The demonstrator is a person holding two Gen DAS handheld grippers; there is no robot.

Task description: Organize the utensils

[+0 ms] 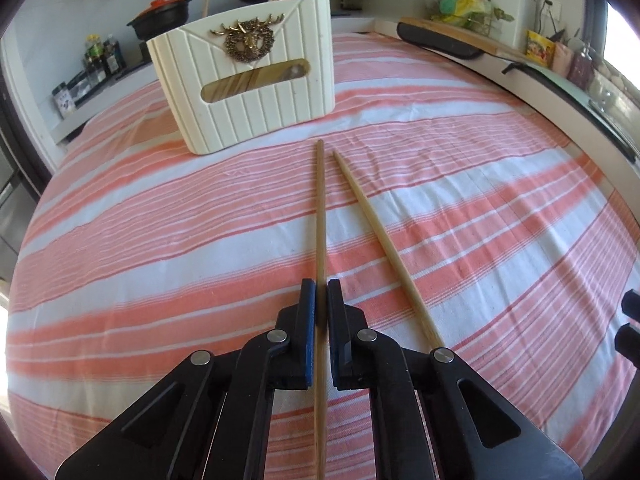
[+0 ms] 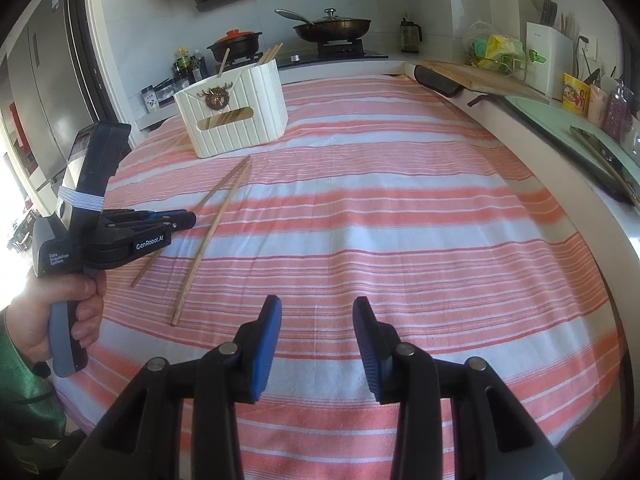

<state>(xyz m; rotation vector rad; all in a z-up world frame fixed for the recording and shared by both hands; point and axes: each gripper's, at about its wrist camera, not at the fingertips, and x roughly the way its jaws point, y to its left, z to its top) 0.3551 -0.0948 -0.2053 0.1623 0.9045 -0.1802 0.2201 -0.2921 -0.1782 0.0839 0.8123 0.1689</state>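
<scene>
Now the left gripper (image 1: 321, 304) has its jaws clamped on one thin wooden chopstick (image 1: 320, 208), whose long axis points ahead toward the cream ribbed plastic holder (image 1: 244, 92). A second wooden chopstick (image 1: 384, 240) lies just right of it on the table (image 1: 480, 240). The right gripper (image 2: 317, 344) hangs further back, jaws apart and empty.

- You get bright daylight in both views, blown out at the window (image 1: 622, 36) and at the right-wrist view's far left edge.
- Fisheye bends the striped cloth (image 2: 380, 216) and counter edge; corners vignette black.
- Focus stays sharp; shadows are soft.
</scene>
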